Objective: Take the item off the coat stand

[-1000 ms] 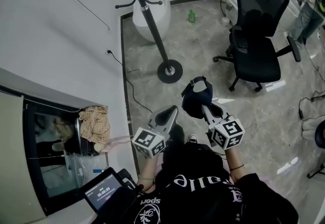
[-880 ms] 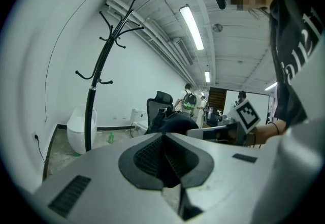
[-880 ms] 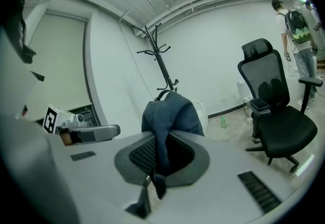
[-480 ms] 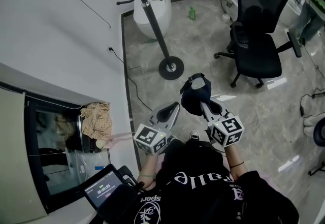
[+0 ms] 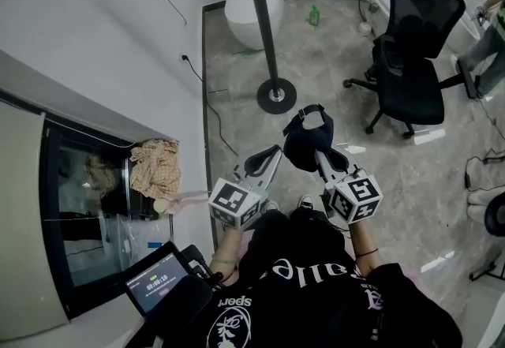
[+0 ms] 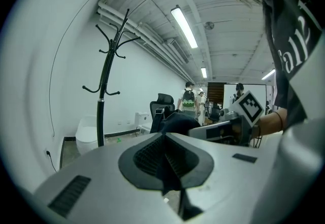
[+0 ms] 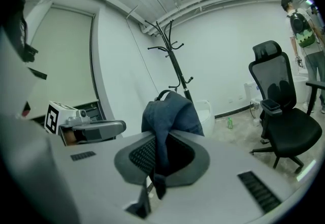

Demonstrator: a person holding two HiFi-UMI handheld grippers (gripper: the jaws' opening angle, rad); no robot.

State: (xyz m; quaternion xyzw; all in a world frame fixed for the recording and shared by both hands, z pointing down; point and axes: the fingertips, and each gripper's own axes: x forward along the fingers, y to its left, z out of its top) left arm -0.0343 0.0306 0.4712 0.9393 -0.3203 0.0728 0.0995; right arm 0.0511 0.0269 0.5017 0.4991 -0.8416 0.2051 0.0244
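Right gripper (image 5: 319,155): stays clamped on cap (image 5: 306,140), apart from coat stand (image 5: 264,15) | Left gripper (image 5: 273,152): jaws together, empty | Stand: further right in head view

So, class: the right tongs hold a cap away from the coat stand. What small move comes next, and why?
Probably lower the cap, right tongs shut, to set it down: it is pinched there, clear of the stand, whose hooks look bare; the left tongs are shut, empty.
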